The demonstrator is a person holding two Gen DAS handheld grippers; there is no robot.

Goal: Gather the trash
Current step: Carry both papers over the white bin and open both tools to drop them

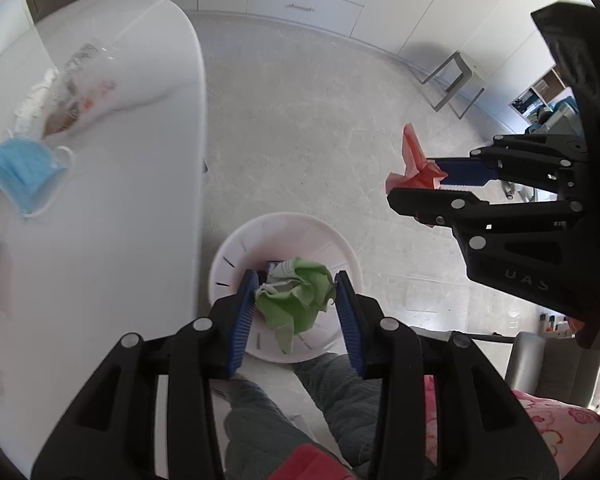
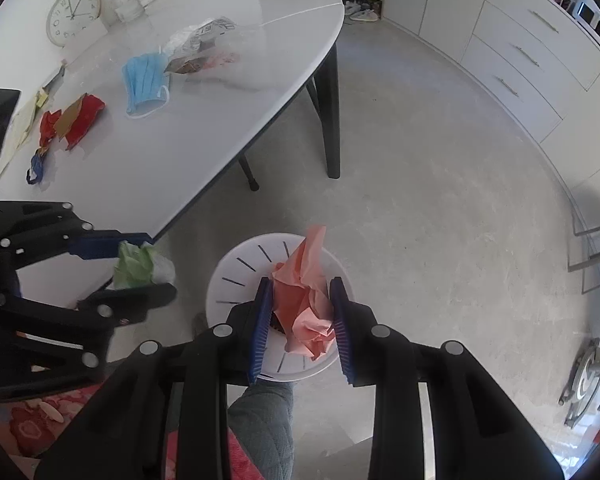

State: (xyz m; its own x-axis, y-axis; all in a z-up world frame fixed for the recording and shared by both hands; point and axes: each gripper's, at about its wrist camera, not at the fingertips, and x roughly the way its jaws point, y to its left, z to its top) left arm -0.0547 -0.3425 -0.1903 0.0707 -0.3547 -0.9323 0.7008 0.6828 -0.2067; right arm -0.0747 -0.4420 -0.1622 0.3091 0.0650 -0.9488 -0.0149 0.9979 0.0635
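A crumpled green paper wad (image 1: 296, 300) sits between the blue pads of my left gripper (image 1: 296, 280), which is shut on it directly above the white slotted bin (image 1: 300, 218) on the floor. My right gripper (image 2: 301, 284) is shut on a crumpled salmon-pink paper (image 2: 304, 312), also above the bin (image 2: 236, 256). In the left wrist view the right gripper (image 1: 416, 180) hangs off to the right of the bin with the pink paper (image 1: 414, 160). The right wrist view shows the left gripper (image 2: 156, 266) by the table edge with the green wad (image 2: 134, 266).
The white table (image 2: 204, 140) holds a blue face mask (image 2: 144, 78), red wrappers (image 2: 80, 118), a clear plastic bag (image 2: 204, 44), a blue scrap (image 2: 36, 166) and a clock (image 2: 73, 14). A person's grey trouser legs (image 1: 260, 420) stand beside the bin. A metal stool (image 1: 456, 80) stands near the cabinets.
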